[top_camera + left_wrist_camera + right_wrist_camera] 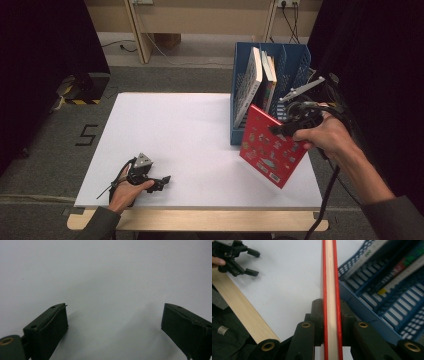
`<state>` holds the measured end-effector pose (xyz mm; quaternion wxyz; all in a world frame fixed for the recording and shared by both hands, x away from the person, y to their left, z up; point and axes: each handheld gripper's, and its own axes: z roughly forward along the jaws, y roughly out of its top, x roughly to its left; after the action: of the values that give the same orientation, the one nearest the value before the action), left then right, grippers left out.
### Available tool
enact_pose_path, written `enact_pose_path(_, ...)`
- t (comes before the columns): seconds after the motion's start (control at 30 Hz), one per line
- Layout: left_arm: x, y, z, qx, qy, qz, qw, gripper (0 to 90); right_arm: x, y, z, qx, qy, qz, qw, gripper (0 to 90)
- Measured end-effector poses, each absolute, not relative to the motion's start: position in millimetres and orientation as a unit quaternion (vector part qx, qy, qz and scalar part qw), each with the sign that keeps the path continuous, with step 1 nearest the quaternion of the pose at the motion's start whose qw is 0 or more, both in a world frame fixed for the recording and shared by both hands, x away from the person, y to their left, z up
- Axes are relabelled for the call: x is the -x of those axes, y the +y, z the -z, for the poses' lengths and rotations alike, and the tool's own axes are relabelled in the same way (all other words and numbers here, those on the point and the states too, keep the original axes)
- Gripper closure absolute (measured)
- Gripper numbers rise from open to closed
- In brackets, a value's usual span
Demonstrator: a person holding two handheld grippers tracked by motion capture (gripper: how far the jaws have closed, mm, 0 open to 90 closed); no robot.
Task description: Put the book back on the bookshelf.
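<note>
Two grippers: the right gripper, right of centre, has its fingers clamped on the top edge of a thin red hardcover book, tilted clear of the white desk, likely bound for the blue slotted file rack. The left gripper rests lower left, fingers wide apart, empty.

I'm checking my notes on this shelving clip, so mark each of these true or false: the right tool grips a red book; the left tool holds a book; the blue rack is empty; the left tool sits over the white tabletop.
1. The right tool grips a red book. True: both pads clamp its edge.
2. The left tool holds a book. False: its jaws stand open with nothing between them.
3. The blue rack is empty. False: books stand in it.
4. The left tool sits over the white tabletop. True.
</note>
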<state>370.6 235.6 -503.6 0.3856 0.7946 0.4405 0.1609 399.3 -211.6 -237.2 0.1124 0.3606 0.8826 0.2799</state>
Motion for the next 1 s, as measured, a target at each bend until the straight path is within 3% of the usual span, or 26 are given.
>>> enact_pose_path(0.5,-372,237,504,-0.788,0.448,-0.148,0.395,5.1,-393,-268,228,-0.412,0.844,-0.323,0.114,78.9)
enact_pose_path(1.0,-372,236,504,-0.789,0.448,-0.148,0.394,4.6,-399,-302,203,-0.448,0.817,-0.330,0.149,78.9)
